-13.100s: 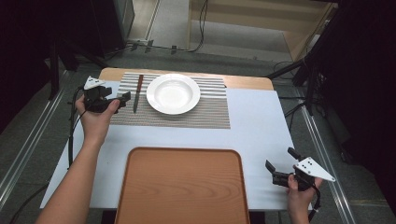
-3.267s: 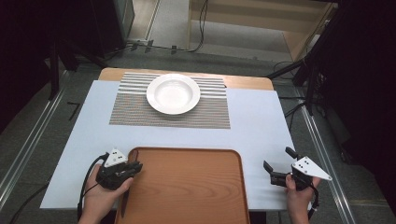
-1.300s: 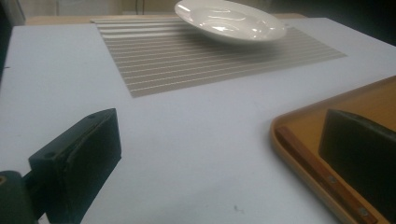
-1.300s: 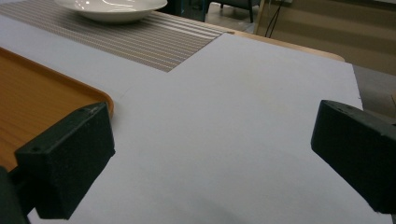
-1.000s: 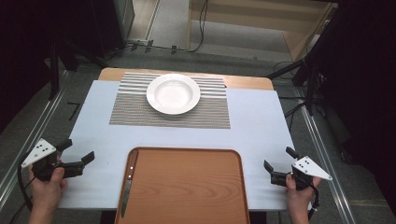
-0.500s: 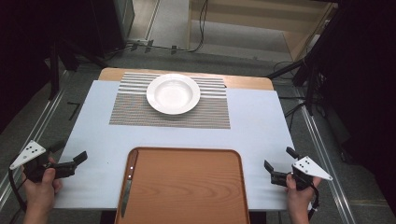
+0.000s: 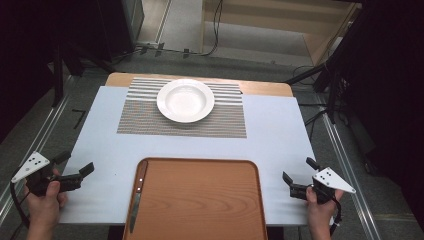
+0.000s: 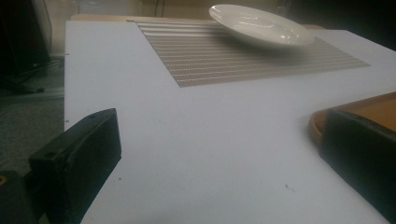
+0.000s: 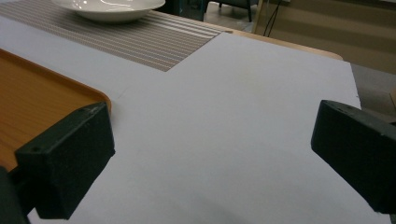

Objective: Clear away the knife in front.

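Observation:
A knife (image 7: pixel 136 200) with a dark wooden handle lies along the left side of the brown tray (image 7: pixel 200 205) at the table's front. A white bowl (image 7: pixel 185 100) (image 8: pixel 257 25) (image 9: pixel 109 8) sits on the striped placemat (image 7: pixel 220 120) at the back. My left gripper (image 7: pixel 76 167) (image 8: pixel 219 163) is open at the table's front left edge, apart from the tray, with nothing between its jaws. My right gripper (image 7: pixel 298 175) (image 9: pixel 212 154) is open near the front right edge, also holding nothing.
The white tabletop (image 7: pixel 280 135) lies between tray and placemat. A wooden edge (image 7: pixel 260 88) shows at the back. Dark stands and cables (image 7: pixel 325 85) surround the table on the floor.
My left gripper released the knife on the tray earlier and has drawn away left to the table's edge; over the last half second it shifted slightly. The right gripper stayed still.

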Demonstrator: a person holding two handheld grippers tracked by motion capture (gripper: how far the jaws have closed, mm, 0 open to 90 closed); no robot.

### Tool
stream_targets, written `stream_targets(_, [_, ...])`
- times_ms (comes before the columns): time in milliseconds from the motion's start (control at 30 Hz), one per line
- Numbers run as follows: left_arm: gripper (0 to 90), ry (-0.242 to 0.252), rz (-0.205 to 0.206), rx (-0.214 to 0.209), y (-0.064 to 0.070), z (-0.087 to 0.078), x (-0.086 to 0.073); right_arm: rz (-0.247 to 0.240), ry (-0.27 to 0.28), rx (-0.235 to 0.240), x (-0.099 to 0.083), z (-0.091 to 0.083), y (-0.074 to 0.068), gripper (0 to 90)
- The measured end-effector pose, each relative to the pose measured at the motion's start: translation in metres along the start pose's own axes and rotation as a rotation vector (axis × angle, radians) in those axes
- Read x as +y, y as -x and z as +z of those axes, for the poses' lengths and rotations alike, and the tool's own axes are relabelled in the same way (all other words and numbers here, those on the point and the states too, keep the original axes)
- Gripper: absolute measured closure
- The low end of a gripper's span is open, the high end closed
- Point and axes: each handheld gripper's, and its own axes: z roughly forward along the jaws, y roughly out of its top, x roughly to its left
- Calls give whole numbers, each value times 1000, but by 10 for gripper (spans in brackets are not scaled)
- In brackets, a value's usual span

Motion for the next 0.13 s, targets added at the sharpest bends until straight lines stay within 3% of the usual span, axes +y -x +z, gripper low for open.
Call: stream_targets(133, [0,0,-1,-2,0,0,0,2,-1,-2,0,0,0,0])
